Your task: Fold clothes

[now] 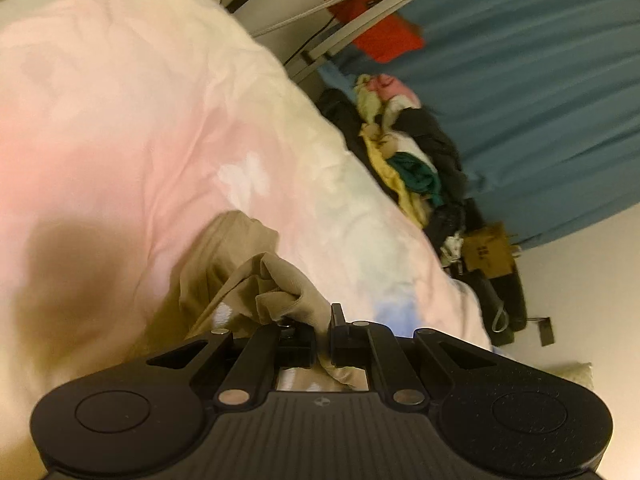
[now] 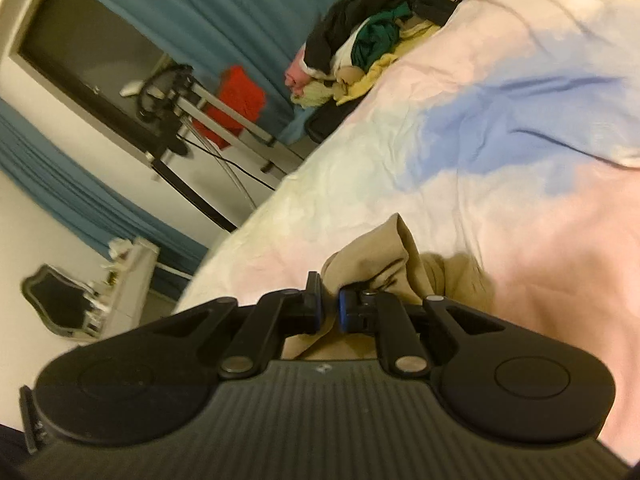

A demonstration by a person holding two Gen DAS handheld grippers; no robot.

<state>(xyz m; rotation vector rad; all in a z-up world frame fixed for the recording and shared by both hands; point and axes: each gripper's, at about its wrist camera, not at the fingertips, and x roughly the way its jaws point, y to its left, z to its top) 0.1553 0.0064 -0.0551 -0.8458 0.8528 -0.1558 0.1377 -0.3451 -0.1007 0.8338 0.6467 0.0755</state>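
A beige garment hangs bunched over the pastel bedspread. My left gripper is shut on a fold of it, with cloth pinched between the black jaws and trailing down to the left. In the right wrist view the same beige garment bunches up in front of my right gripper, which is shut on another edge of it; cloth runs between the blue-edged pads and down under the gripper body. Both views are tilted and blurred.
A heap of mixed clothes lies at the far edge of the bed, also seen as a clothes heap. Behind it hang teal curtains. A metal stand with a red item and a desk stand beyond the bed.
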